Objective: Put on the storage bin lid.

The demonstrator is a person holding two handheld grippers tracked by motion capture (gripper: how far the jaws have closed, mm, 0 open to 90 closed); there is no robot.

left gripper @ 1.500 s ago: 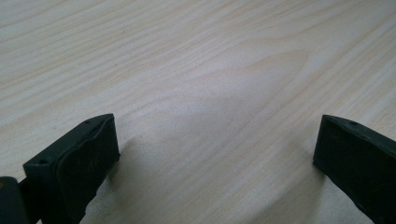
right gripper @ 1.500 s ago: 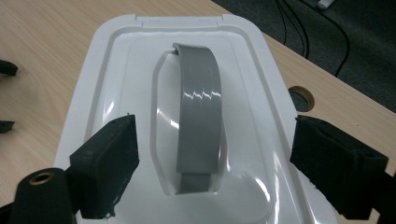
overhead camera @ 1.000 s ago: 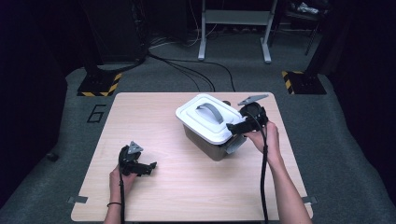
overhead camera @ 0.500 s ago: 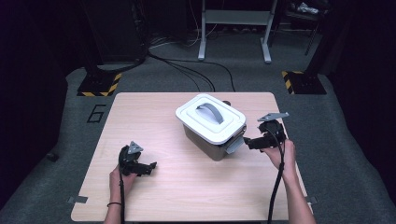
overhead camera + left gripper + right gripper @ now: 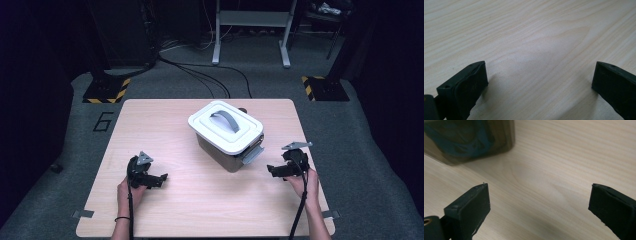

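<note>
- Right tool point(image 5: 278, 171): jaws have just been opening, now standing wide and empty; it is sitting withdrawn from the box point(image 5: 227, 135), low over the surface point(image 5: 165, 120).
- Left tool point(image 5: 156, 179): resting wide open, empty.
- Box: standing mid-surface, lid on; closing is looking finished.

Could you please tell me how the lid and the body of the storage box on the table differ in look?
The lid is opaque white with a grey arched handle; the body beneath is smoky and see-through, as the right gripper view shows. The lid is flat and overhangs; the body is deeper and narrower. Both are rounded rectangles, joined by a grey latch.
</note>
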